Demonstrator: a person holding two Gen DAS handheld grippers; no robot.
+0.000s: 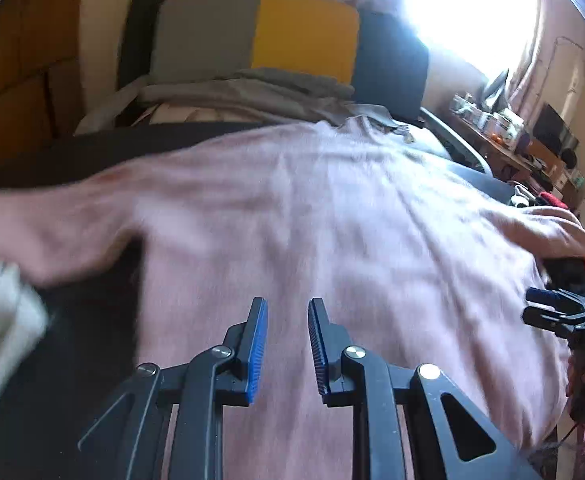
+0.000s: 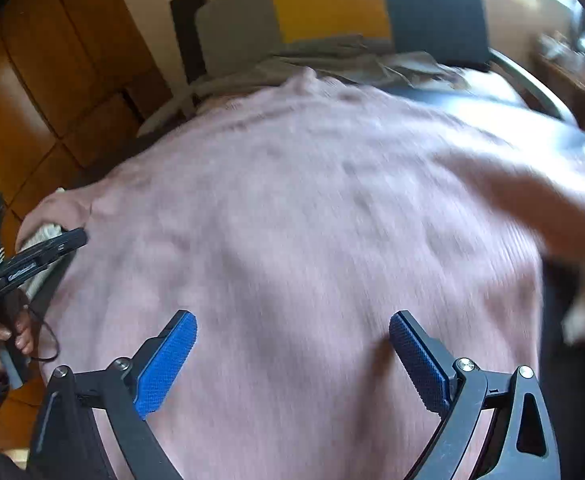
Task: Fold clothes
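Observation:
A pale pink long-sleeved top (image 1: pixel 292 220) lies spread flat on a dark surface, body towards me, collar at the far end. It fills the right wrist view (image 2: pixel 292 220) too. My left gripper (image 1: pixel 287 308) hovers over the lower middle of the top, jaws a narrow gap apart and empty. My right gripper (image 2: pixel 292 324) hovers over the lower part of the top, jaws wide open and empty. The right gripper also shows at the right edge of the left wrist view (image 1: pixel 560 312). The left gripper also shows at the left edge of the right wrist view (image 2: pixel 48 248). Both views are motion-blurred.
Grey clothes (image 1: pixel 252 92) lie piled beyond the collar, against a grey, yellow and dark blue headboard (image 1: pixel 304 32). A white cloth (image 1: pixel 0 312) lies at the left. Wooden cupboards (image 2: pixel 32 92) stand left. A cluttered desk (image 1: pixel 524 140) stands at the right.

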